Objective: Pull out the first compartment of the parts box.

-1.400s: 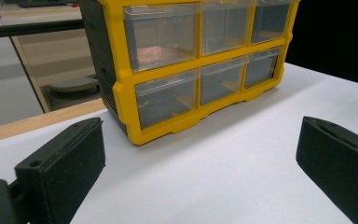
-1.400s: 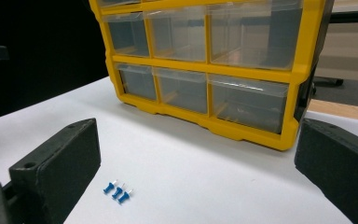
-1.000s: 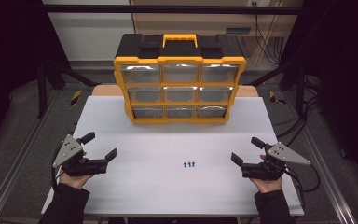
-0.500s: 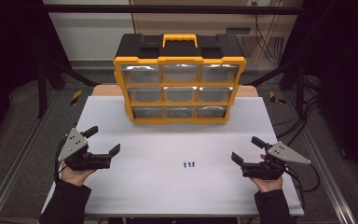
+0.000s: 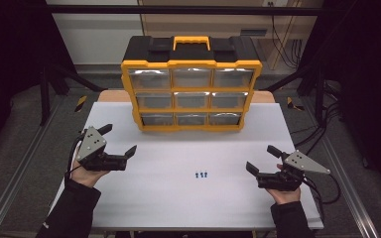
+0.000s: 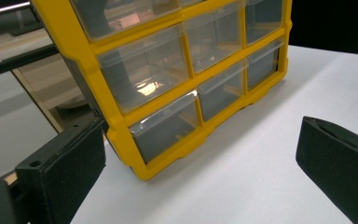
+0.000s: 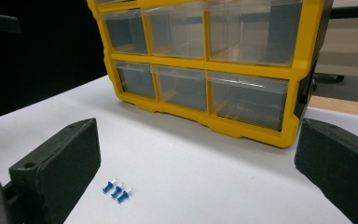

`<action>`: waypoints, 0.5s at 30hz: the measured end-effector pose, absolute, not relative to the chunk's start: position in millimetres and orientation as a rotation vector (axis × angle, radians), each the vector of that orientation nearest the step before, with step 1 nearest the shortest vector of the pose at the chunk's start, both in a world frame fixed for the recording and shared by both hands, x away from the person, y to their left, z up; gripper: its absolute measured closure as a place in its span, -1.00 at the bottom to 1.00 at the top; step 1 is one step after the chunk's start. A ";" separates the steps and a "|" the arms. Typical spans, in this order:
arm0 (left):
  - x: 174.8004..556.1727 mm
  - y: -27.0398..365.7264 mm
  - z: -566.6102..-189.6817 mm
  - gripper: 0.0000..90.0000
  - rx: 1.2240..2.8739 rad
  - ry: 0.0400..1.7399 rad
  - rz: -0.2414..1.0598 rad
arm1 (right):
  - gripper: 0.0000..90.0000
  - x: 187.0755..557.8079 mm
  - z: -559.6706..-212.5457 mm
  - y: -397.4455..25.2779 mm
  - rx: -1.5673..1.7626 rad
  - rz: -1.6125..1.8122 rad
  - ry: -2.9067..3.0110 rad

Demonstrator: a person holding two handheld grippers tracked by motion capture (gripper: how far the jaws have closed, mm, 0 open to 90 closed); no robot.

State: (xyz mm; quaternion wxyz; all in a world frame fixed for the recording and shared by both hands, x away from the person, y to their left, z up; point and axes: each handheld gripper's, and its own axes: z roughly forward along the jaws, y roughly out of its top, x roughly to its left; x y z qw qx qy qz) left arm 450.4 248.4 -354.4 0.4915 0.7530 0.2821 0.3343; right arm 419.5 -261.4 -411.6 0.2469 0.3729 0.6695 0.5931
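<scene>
A yellow and black drawer cabinet (image 5: pixel 191 84) with clear drawers stands upright at the back middle of the white table (image 5: pixel 178 198). Three small blue pins (image 5: pixel 201 174) lie together near the table's centre front; the right gripper view has them low between the jaws (image 7: pixel 117 189). My left gripper (image 5: pixel 117 141) is held open at the left, raised and aimed at the cabinet's lower left corner (image 6: pixel 168 126). My right gripper (image 5: pixel 263 159) rests open at the right front, well to the right of the pins. Both hold nothing.
Metal rails run along both sides of the table (image 5: pixel 10 183). Cables (image 5: pixel 327 129) lie on the floor at the right. A wooden board edge (image 5: pixel 114 96) shows behind the cabinet.
My left gripper has moved forward and to the right, toward the cabinet. The right gripper, the pins and the cabinet have not moved.
</scene>
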 end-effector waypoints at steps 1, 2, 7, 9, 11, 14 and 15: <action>452.2 246.8 -352.8 -0.98 1.833 0.678 0.820 | -0.98 419.5 -411.6 -261.4 1.017 1.617 1.826; 453.6 245.8 -351.3 -0.98 1.836 0.677 0.825 | -0.98 419.5 -411.6 -261.4 1.017 1.618 1.825; 460.9 241.0 -341.5 -0.98 1.857 0.662 0.853 | -0.98 420.0 -412.4 -260.3 1.019 1.623 1.831; 463.4 239.1 -336.6 -0.97 1.861 0.652 0.862 | -0.98 420.5 -412.9 -259.8 1.016 1.609 1.843; 465.8 236.7 -331.7 -0.97 1.862 0.646 0.873 | -0.98 420.4 -413.0 -259.5 1.015 1.616 1.842; 468.9 231.7 -325.9 -0.97 1.889 0.618 0.911 | -0.98 420.4 -413.0 -259.2 1.016 1.618 1.839; 470.3 230.2 -324.3 -0.97 1.896 0.611 0.924 | -0.98 420.4 -413.1 -259.5 1.012 1.616 1.845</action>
